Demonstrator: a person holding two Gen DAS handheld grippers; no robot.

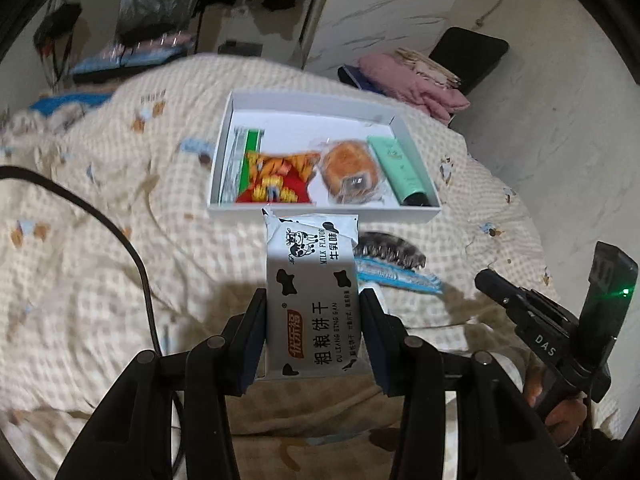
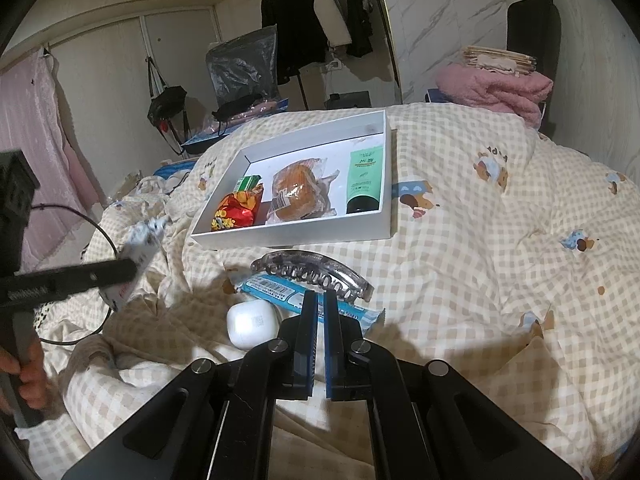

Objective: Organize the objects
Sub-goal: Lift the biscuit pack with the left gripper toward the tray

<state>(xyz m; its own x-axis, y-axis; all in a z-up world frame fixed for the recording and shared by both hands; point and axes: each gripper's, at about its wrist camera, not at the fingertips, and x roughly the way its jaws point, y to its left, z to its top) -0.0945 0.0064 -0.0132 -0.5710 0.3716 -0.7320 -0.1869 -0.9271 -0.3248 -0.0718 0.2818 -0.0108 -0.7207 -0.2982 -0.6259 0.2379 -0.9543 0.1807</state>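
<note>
My left gripper (image 1: 314,300) is shut on a white cow-print biscuit packet (image 1: 310,280), held above the checked quilt just short of the white tray (image 1: 324,214). The tray holds a green packet (image 1: 252,152), a red snack bag (image 1: 276,180), a wrapped bun (image 1: 350,172) and a green tube (image 1: 402,168). My right gripper (image 2: 320,300) is shut and empty, low over the quilt. In front of it lie a grey hair claw (image 2: 316,274), a blue-white wrapper (image 2: 280,290) and a white earbud case (image 2: 250,324). The right wrist view also shows the tray (image 2: 288,236) and the held packet (image 2: 140,244) at the left.
A black cable (image 1: 120,240) crosses the quilt at the left. Pink folded cloth (image 2: 496,88) and a black chair (image 2: 532,32) stand beyond the bed at the right. Clothes hang on a rail (image 2: 304,16) at the back. A hand (image 2: 28,376) grips the left tool.
</note>
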